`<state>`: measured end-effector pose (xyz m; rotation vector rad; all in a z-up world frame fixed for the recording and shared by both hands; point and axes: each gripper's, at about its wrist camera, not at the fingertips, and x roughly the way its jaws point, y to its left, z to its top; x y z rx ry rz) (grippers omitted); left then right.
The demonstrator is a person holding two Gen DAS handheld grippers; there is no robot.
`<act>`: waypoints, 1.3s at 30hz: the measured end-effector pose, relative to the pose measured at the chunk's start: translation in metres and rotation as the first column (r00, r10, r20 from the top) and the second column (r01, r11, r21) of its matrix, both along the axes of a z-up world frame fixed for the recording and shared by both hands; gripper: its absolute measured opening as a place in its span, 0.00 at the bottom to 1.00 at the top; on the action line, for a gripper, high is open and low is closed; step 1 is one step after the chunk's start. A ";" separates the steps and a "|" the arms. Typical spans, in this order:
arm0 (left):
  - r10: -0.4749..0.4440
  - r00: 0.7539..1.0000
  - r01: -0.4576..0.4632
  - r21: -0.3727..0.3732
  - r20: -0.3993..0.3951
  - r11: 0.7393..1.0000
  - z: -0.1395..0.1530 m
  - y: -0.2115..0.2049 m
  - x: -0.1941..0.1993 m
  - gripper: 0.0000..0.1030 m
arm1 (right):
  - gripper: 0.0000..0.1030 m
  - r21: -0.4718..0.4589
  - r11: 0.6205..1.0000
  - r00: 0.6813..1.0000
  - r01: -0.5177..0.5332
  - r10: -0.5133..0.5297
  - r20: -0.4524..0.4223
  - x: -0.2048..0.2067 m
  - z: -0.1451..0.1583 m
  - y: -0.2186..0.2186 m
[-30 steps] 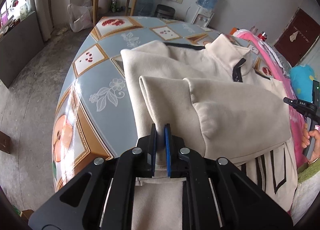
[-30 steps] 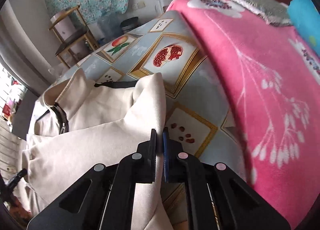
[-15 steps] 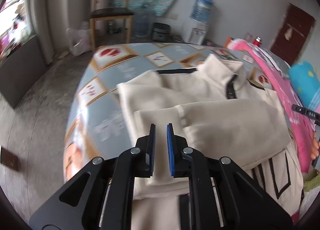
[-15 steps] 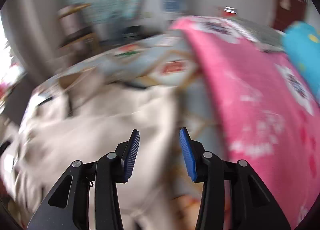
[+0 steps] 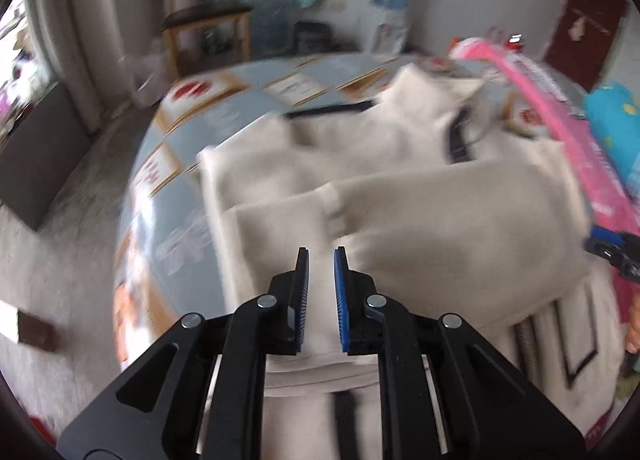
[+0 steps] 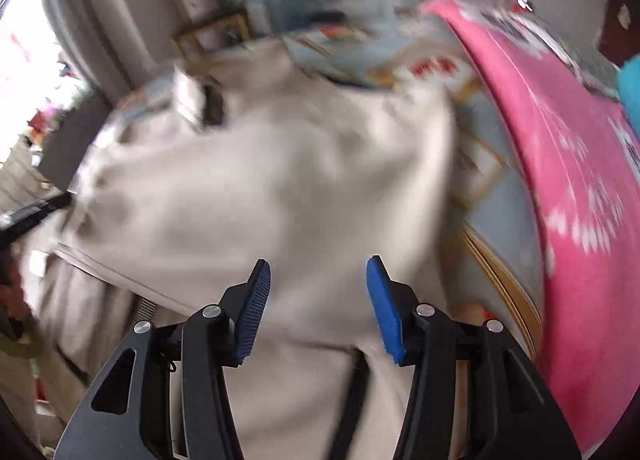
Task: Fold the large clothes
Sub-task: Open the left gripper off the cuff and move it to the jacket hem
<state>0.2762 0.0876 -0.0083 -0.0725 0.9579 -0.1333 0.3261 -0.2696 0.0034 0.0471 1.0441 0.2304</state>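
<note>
**A:** Left wrist view: what does it show?

**B:** A cream jacket (image 5: 400,196) lies spread on a table (image 5: 168,196) covered in a blue patterned cloth. Both sleeves are folded across its chest. The left gripper (image 5: 321,292) hangs just above the nearer sleeve, its fingers a narrow slit apart with nothing pinched between them. The tip of the other gripper pokes in at the right edge.

**A:** And the right wrist view?

**B:** The right gripper (image 6: 318,300) hovers over the jacket's body, its jaws opening, with cloth below them but none clamped. A pink blanket (image 6: 580,188) lies just beside the jacket, on the right. This view is smeared, so I cannot tell how flat the sleeves sit.

**A:** What does the step need to go well?

**B:** Both sleeves look released, so I judge the next fold takes the hem up toward the collar. Each gripper should take a bottom corner, pinching every layer. Lift them evenly and together so the crossed sleeves stay put, and keep clear of the pink blanket.
</note>
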 end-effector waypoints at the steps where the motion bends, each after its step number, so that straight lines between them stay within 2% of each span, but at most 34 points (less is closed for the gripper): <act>1: -0.023 1.000 0.023 -0.001 0.001 1.000 0.002 -0.009 0.002 0.13 | 0.47 0.010 1.000 1.000 -0.010 0.009 0.009 0.001 0.002 0.004; 2: -0.050 0.999 0.050 0.004 -0.007 0.999 0.001 -0.019 0.004 0.13 | 0.47 0.019 0.999 0.999 -0.030 0.029 0.020 0.005 0.004 0.015; 4: -0.090 0.995 0.092 0.023 -0.045 0.996 -0.008 -0.040 0.008 0.23 | 0.47 0.017 0.997 0.997 -0.070 0.070 0.031 0.012 0.000 0.035; 7: -0.089 0.989 0.098 0.075 -0.115 0.992 -0.036 -0.054 0.014 0.27 | 0.47 -0.002 0.996 0.996 -0.088 0.088 -0.016 0.020 -0.024 0.055; 8: -0.087 0.993 0.094 0.077 -0.081 0.993 -0.037 -0.053 0.011 0.28 | 0.47 -0.026 0.996 0.996 -0.086 0.085 -0.036 0.022 -0.035 0.059; 9: -0.089 0.992 0.096 0.081 -0.091 0.992 -0.038 -0.053 0.009 0.28 | 0.48 -0.045 0.995 0.996 -0.092 0.092 0.002 0.019 -0.034 0.062; 11: -0.083 0.992 0.092 0.083 -0.100 0.992 -0.033 -0.052 0.004 0.29 | 0.48 -0.093 0.991 0.995 -0.098 0.098 -0.008 0.014 -0.030 0.067; 14: -0.110 0.992 0.113 0.058 -0.055 0.992 -0.014 -0.050 -0.016 0.36 | 0.49 -0.071 0.995 0.997 -0.076 0.076 0.006 -0.006 -0.012 0.059; 16: -0.138 0.989 0.141 0.062 -0.047 0.988 -0.010 -0.054 -0.031 0.45 | 0.59 -0.095 0.995 0.999 -0.033 0.036 0.033 -0.023 -0.005 0.048; 18: -0.151 0.985 0.157 0.076 -0.082 0.985 -0.019 -0.058 -0.038 0.48 | 0.63 -0.106 0.994 0.999 0.017 -0.014 0.034 -0.031 -0.009 0.036; 20: -0.150 0.982 0.162 0.107 -0.112 0.981 -0.036 -0.062 -0.038 0.48 | 0.64 -0.091 0.994 0.998 0.058 -0.060 -0.029 -0.027 -0.030 0.023; 21: -0.152 0.984 0.162 0.122 -0.090 0.979 -0.035 -0.063 -0.042 0.49 | 0.64 -0.063 0.996 0.997 0.067 -0.069 -0.025 -0.027 -0.035 0.019; 22: -0.147 0.985 0.159 0.138 -0.091 0.978 -0.034 -0.065 -0.044 0.49 | 0.64 -0.071 0.995 0.997 0.070 -0.071 -0.025 -0.030 -0.033 0.020; 24: -0.136 0.987 0.145 0.123 -0.083 0.982 -0.025 -0.064 -0.052 0.49 | 0.64 -0.081 0.993 0.995 0.081 -0.085 -0.045 -0.036 -0.025 0.023; 26: -0.144 0.988 0.148 0.097 -0.049 0.984 -0.011 -0.061 -0.069 0.49 | 0.64 -0.048 0.996 0.997 0.079 -0.080 -0.023 -0.052 -0.011 0.026; 30: -0.166 0.985 0.170 0.111 -0.040 0.979 -0.001 -0.061 -0.105 0.55 | 0.72 -0.016 0.997 0.998 0.070 -0.070 -0.005 -0.094 0.004 0.033; 33: -0.171 0.984 0.177 0.134 -0.057 0.975 -0.004 -0.064 -0.134 0.58 | 0.74 -0.008 0.998 0.998 0.062 -0.062 -0.034 -0.132 0.000 0.039; 39: -0.122 0.990 0.132 0.144 -0.072 0.981 -0.016 -0.063 -0.176 0.60 | 0.74 -0.047 0.996 0.996 0.074 -0.076 -0.048 -0.172 -0.006 0.045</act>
